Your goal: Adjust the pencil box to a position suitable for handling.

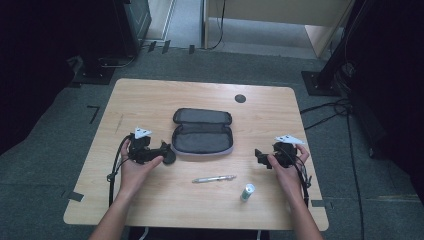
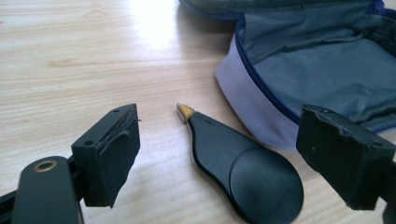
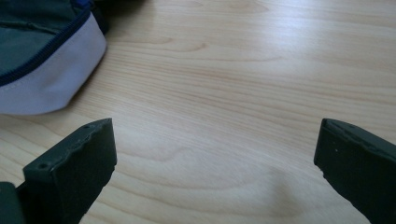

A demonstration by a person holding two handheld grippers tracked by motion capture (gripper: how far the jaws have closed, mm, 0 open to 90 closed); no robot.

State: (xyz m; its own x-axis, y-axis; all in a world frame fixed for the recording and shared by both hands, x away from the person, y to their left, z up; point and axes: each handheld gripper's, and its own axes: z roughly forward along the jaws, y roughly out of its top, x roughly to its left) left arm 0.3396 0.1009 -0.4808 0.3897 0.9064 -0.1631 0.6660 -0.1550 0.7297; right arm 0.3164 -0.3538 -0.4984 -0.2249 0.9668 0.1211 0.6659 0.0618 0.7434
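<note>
An open grey pencil case [image 1: 202, 132] with a blue zip and pale lilac rim lies at the table's middle. My left gripper [image 1: 166, 151] is at its left front corner, open. In the left gripper view my left gripper [image 2: 224, 140] has its jaws wide apart on either side of a black teardrop-shaped object [image 2: 233, 163] with a gold tip, lying flat beside the pencil case [image 2: 327, 70]; neither jaw touches it. My right gripper [image 1: 260, 158] is open to the right of the case. Its view shows my right gripper [image 3: 215, 158] over bare wood, with the pencil case [image 3: 42, 60] at upper left.
A silver pen [image 1: 214, 178] lies in front of the case. A small white tube with a green cap [image 1: 247, 192] lies near the front edge, right of centre. A black round grommet [image 1: 240, 98] sits in the wooden table [image 1: 150, 95] at the back. Dark stands and cables ring the table.
</note>
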